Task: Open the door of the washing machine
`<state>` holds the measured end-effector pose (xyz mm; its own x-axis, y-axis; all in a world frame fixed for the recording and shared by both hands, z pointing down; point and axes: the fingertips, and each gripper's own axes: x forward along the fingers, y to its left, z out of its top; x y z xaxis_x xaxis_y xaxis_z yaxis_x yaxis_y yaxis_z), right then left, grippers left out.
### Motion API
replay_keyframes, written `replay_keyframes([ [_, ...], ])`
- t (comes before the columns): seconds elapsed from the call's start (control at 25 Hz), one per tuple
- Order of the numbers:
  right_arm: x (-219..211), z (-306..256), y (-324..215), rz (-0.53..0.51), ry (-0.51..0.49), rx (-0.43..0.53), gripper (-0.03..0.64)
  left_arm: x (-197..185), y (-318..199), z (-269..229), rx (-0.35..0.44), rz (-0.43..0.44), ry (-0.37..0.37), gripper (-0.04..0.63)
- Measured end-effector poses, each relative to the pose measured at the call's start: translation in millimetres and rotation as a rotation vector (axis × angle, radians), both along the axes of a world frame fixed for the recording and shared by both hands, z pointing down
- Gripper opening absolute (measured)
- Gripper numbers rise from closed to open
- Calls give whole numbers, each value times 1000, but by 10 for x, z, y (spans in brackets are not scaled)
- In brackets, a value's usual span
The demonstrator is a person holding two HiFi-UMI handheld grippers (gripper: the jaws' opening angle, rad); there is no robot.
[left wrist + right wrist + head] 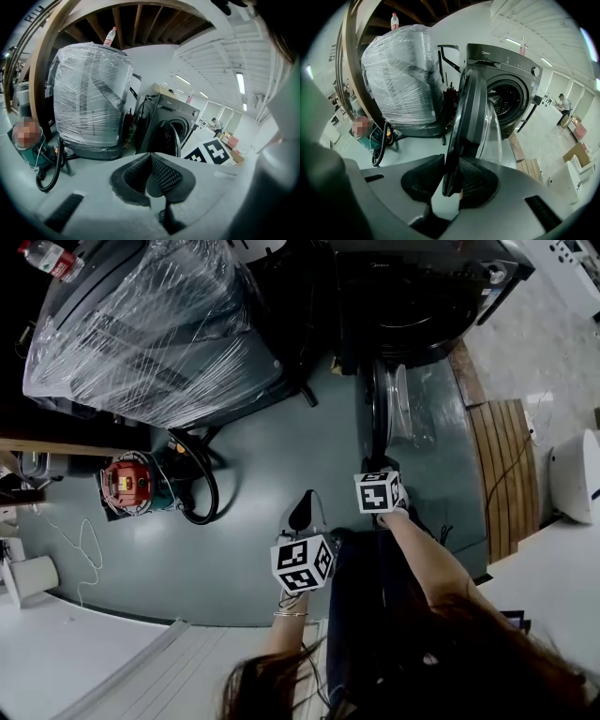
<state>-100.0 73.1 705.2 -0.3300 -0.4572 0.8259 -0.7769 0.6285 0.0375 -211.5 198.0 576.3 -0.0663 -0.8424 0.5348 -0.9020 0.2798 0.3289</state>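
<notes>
Head view looks steeply down on a smooth grey-green floor in a large indoor hall. The left gripper view adds bare timber joists overhead and a white panelled ceiling with strip lights.

At the far left a thin white cable loops over the floor. Beside it sits a red-topped canister machine with a thick black hose curled beside it. Behind them stands a bulky appliance, boxy and swathed in glossy, creased plastic film, with a plastic bottle on top.

The left gripper hangs clear over the open floor, its ribbed black pads clenched together on nothing.

To its right the dark grey, front-loading washing machine shows its round drum mouth uncovered. Its door, a black ring around a bulging clear bowl, is swung wide open and stands edge-on toward the person. The right gripper grasps the rim of that door, one pad on each face.

Slatted wooden boards line the floor at the right, and a rounded white object lies beyond them.
</notes>
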Motion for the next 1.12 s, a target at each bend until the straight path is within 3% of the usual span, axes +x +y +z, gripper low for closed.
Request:
replay_keyframes([
  [0.28, -154, 19, 71, -3, -11, -29, 87, -98, 39, 29, -2, -14, 2, 12],
  [0.72, -369, 9, 120, 28, -14, 15, 92, -512, -62, 10, -38, -112, -4, 12],
  [1.12, -554, 1, 150, 23, -39, -11, 97, -783, -183, -2, -55, -185, -19, 12],
])
